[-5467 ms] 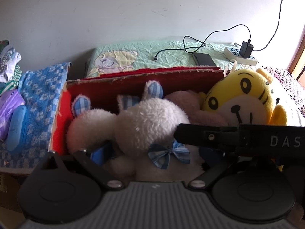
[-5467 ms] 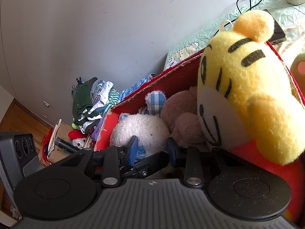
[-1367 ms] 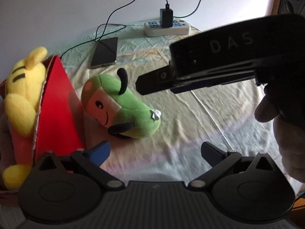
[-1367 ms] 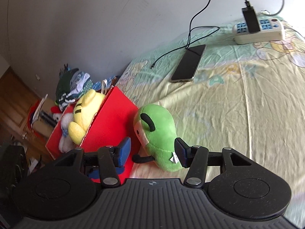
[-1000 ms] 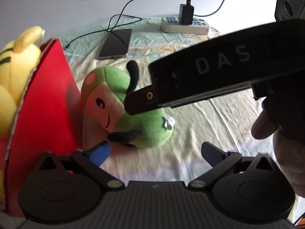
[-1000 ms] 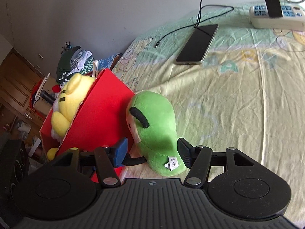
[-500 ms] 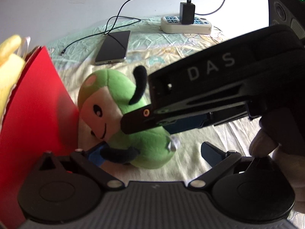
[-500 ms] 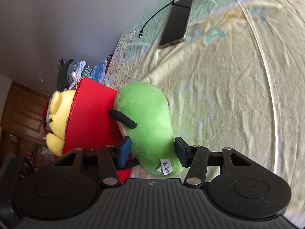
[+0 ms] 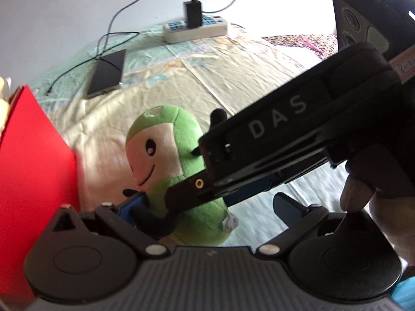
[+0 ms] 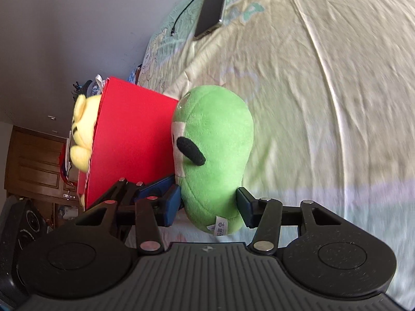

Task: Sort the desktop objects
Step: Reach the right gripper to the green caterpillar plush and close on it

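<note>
Right wrist view: my right gripper (image 10: pixel 208 208) is straddling the lower body of the green plush toy (image 10: pixel 215 150), blue pad at one flank, dark pad at the other, both at or near the fabric. The fabric shows no clear dent, so I call it closing around the toy, not yet a firm pinch. The toy lies on the pale bedsheet (image 10: pixel 324 90), its head end just beside the wall of the red box (image 10: pixel 129 142); touching or not, can't tell. A yellow plush (image 10: pixel 81 132) pokes out over the box's far edge. In the left wrist view my left gripper (image 9: pixel 207 207) is spread wide and holds nothing; the right tool's black body crosses in front of it, over the green toy, and a hand (image 9: pixel 363 199) grips that tool's handle. A phone (image 9: pixel 107 72) on a cable and a power strip (image 9: pixel 194 28) sit well apart, further up the sheet (not my problem now). Step, as I judge it: grasp the green toy for the box. Next move calls for squeezing shut on the soft body, lifting clear of the box wall, then carrying over the rim. Plush compresses, so a shallow bite could slip.
</note>
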`<state>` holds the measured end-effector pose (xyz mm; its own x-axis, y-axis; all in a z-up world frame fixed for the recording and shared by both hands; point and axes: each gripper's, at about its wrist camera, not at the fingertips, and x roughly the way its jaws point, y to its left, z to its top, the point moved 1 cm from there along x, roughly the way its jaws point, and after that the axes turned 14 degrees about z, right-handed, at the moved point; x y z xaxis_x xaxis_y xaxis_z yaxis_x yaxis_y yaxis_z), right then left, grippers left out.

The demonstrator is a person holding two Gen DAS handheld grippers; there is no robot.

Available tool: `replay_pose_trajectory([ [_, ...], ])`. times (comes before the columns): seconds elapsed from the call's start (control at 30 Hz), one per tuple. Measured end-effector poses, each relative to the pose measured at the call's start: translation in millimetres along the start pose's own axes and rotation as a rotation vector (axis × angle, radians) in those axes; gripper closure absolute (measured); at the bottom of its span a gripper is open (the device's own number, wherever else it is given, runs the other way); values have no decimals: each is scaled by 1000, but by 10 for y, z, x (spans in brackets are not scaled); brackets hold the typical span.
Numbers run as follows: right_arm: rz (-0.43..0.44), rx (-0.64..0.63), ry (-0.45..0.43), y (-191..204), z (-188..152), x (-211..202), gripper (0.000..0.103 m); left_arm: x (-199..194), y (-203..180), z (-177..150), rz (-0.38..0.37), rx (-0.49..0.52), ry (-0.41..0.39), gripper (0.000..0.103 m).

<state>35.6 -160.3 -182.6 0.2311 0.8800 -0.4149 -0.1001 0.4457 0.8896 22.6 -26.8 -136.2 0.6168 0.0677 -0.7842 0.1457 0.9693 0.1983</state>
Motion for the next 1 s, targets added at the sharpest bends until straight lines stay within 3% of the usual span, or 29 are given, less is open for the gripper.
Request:
replay_pose_trajectory([
  [0.2,10,44,-8,10,-264,-108,51,-217,-137,-131,-48,70,-24,2],
  [0.4,-19,45,-69,32,-365,-247,49,-270,-146,-174,-109,62,-9,2],
  [0.73,-53,-22,-170,162,-291,-400,42,-240,278,-33,-213,-120,25,1],
  [0.87,-57,2,-209,128,-216,-409,41,-78,393,4,-220,-182,65,2],
  [1.0,-68,24,-225,77,-163,-343,39,58,397,31,-248,-223,108,8],
])
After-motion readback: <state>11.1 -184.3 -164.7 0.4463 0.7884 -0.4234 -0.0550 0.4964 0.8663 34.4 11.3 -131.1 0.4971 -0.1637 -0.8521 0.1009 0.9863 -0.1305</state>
